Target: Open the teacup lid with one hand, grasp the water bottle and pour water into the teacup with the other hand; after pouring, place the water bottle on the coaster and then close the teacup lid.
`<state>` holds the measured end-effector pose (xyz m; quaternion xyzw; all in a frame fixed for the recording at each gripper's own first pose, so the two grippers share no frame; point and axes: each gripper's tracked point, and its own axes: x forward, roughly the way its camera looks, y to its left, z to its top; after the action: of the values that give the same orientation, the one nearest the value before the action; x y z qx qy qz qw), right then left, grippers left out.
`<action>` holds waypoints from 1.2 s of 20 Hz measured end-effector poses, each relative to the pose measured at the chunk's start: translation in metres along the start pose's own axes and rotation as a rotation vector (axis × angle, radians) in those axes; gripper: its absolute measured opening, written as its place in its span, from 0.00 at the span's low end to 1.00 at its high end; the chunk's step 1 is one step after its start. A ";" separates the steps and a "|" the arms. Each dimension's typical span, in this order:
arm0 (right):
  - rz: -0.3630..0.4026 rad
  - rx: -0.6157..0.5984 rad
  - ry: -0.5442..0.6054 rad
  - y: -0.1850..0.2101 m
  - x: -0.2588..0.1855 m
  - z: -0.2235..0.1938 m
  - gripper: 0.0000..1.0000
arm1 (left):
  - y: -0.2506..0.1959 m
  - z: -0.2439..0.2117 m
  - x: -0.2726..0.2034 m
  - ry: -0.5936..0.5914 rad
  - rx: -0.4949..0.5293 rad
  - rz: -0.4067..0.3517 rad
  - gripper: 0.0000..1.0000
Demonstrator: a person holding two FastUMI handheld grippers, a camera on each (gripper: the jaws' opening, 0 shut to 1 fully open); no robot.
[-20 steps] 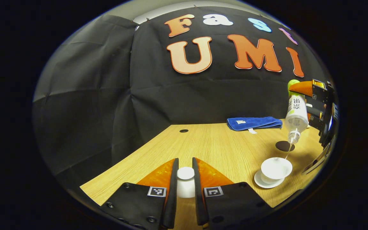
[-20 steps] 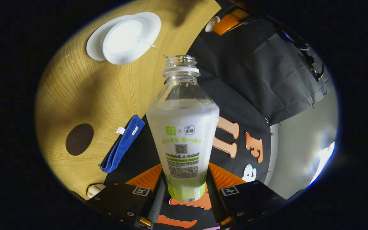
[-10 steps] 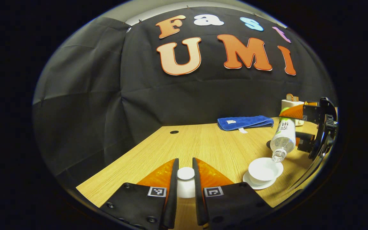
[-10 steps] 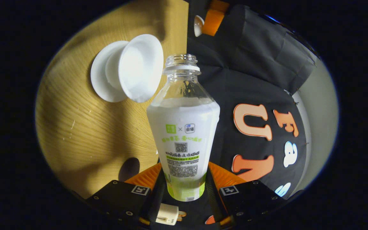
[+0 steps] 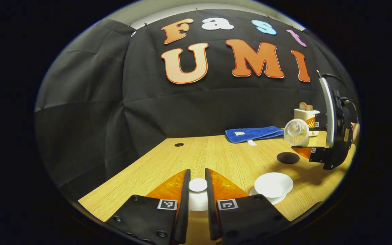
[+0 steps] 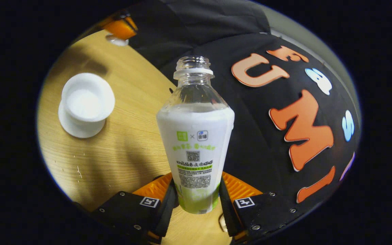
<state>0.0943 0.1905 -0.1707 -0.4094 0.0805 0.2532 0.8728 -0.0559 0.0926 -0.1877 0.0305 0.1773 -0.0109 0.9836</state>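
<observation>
Left gripper view: the left tool (image 5: 197,194) is clenched on the knob of the white ceramic teacup lid (image 5: 198,195), one finger pressing each side, and holds it above the light wood-grain tabletop (image 5: 216,153). To the right of the lid stands the white ceramic teacup (image 5: 273,184) on its white saucer (image 5: 277,200), uncovered. Beyond the teacup lies the round dark coaster (image 5: 288,158), bare, and beyond the coaster a folded blue cloth (image 5: 254,133) rests against the foot of the black booth wall. A small white holder with orange contents (image 5: 306,115) stands near the cloth's right end. Above the coaster, the right tool (image 5: 305,136) carries the clear plastic water bottle with a white and green label (image 5: 296,132) — its open mouth faces this camera, and the bottle is clear of the teacup.

Right gripper view: the right tool (image 6: 196,204) grips the lower body of the water bottle (image 6: 196,143), both fingers pressed against the green band at the label's base. The neck is uncapped and points away from the camera. The teacup (image 6: 87,98) on its saucer (image 6: 77,126) lies to the left of the bottle's neck, well apart from it. Beyond the teacup, at the tabletop's (image 6: 124,149) far edge, the left tool (image 6: 118,34) appears with the lid (image 6: 117,41) in its grasp.
</observation>
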 end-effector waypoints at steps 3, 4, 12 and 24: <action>-0.004 0.229 0.000 -0.009 0.001 -0.002 0.66 | -0.006 0.002 0.001 0.001 0.010 -0.007 0.29; -0.009 0.293 -0.004 -0.011 0.003 -0.002 0.66 | -0.007 0.005 0.000 -0.004 0.013 -0.010 0.29; 0.046 0.771 0.067 0.002 0.025 -0.034 0.66 | -0.020 0.010 -0.002 -0.023 0.023 -0.021 0.29; 0.104 1.010 0.085 0.033 0.040 -0.058 0.64 | -0.043 0.009 0.004 -0.012 0.010 -0.069 0.29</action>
<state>0.1162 0.1795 -0.2442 0.0583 0.2486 0.2091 0.9440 -0.0502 0.0494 -0.1837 0.0290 0.1721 -0.0461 0.9836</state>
